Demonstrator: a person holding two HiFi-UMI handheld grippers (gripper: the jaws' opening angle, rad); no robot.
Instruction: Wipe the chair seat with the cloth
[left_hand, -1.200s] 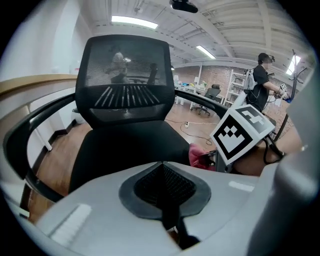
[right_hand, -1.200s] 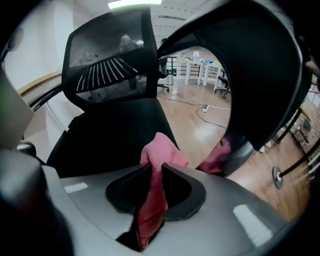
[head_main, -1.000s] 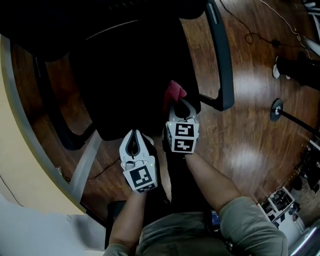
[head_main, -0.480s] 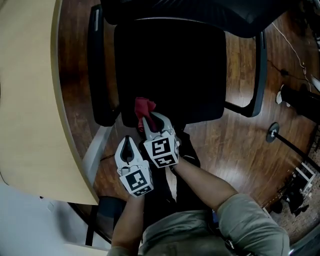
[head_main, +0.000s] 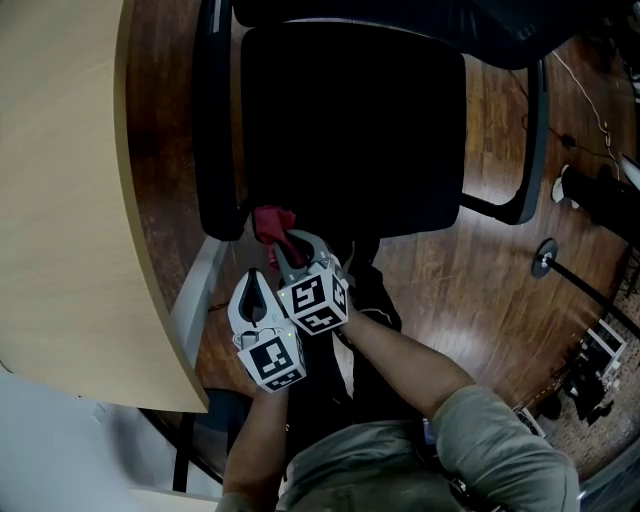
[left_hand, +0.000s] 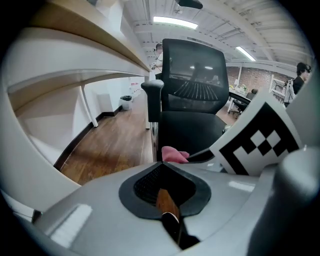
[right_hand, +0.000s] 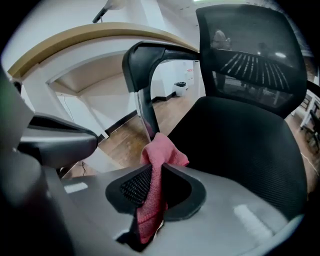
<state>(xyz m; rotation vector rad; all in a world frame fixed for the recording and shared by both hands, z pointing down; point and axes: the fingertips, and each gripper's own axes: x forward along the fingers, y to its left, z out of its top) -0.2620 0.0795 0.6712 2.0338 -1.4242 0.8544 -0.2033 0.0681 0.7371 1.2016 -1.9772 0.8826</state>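
Observation:
The black office chair seat (head_main: 350, 130) fills the upper middle of the head view. My right gripper (head_main: 283, 240) is shut on a red cloth (head_main: 270, 222) at the seat's front left corner, beside the left armrest (head_main: 215, 120). In the right gripper view the cloth (right_hand: 159, 155) is pinched between the jaws (right_hand: 157, 167) and bunches out past the tips, with the seat (right_hand: 240, 140) ahead. My left gripper (head_main: 254, 283) hangs just behind and left of the right one, off the seat and over the floor. Its jaws (left_hand: 161, 165) are shut with nothing in them. The cloth (left_hand: 172, 154) shows beyond them.
A light wooden desk (head_main: 60, 200) curves down the left, close to the chair, with its white leg (head_main: 195, 300) below. The right armrest (head_main: 530, 130) and backrest (right_hand: 250, 55) border the seat. Cables and a round stand base (head_main: 545, 258) lie on the wood floor at right.
Both grippers have moved left along the seat's front edge, from near the right armrest to the front left corner. The cloth has stayed pinched in the right jaws.

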